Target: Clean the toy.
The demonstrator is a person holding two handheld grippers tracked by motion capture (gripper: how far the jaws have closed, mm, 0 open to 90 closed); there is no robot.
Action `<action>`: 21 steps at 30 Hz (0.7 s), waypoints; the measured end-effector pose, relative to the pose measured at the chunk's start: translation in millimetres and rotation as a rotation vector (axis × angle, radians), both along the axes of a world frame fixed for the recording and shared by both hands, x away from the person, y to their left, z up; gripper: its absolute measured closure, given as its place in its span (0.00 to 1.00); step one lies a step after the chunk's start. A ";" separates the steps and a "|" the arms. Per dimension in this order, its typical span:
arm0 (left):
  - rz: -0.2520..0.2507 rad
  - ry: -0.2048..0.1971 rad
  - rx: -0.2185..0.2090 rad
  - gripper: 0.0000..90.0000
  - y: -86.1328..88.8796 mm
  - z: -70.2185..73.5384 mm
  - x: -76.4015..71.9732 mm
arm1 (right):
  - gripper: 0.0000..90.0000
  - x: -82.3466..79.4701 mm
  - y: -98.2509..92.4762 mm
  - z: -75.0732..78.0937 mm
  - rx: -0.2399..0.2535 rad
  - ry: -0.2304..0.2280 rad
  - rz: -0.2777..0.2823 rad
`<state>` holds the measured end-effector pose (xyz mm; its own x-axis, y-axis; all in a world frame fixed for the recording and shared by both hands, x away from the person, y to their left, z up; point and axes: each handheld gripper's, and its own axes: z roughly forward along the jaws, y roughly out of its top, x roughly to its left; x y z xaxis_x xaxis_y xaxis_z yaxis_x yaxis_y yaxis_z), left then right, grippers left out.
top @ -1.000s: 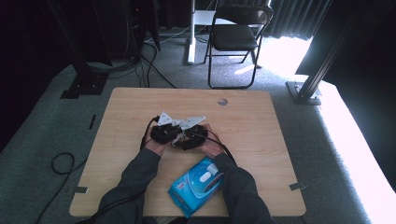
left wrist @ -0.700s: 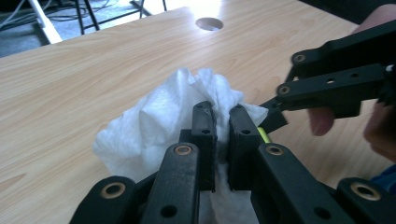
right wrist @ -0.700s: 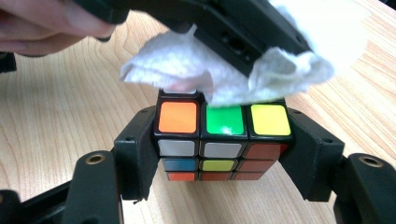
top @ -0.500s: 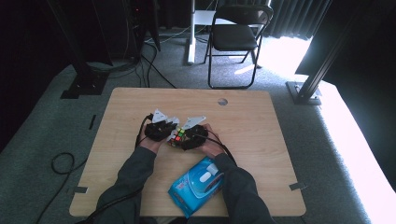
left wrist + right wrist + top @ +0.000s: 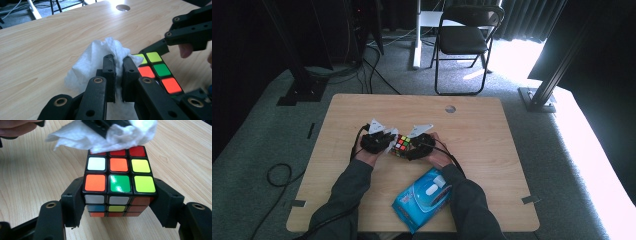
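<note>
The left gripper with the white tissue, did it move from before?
Yes. The left gripper has slid rightward toward the table's hole, bringing its wipe onto the cube.

High view from above the person's edge of the table (image 5: pixel 472 112), looking forward and down, far off, left gripper view close and low behind its jaws toward the puzzle cube (image 5: pixel 156 72), right gripper view closer still, facing the cube from the opposite side, all three sharing cube and white wipe (image 5: pixel 105 133)
</note>
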<state>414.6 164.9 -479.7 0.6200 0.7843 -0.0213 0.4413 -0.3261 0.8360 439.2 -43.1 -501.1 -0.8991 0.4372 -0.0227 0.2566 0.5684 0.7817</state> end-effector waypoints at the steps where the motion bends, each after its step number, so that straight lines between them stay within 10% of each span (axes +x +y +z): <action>1: -0.001 0.000 -0.001 0.93 0.4 -0.4 -1.0 | 0.38 -0.1 0.1 0.0 -0.002 0.000 0.000; 21: -0.061 -0.012 0.014 0.93 -9.5 -3.8 -17.6 | 0.38 -0.1 1.9 -2.0 -0.025 -0.001 -0.002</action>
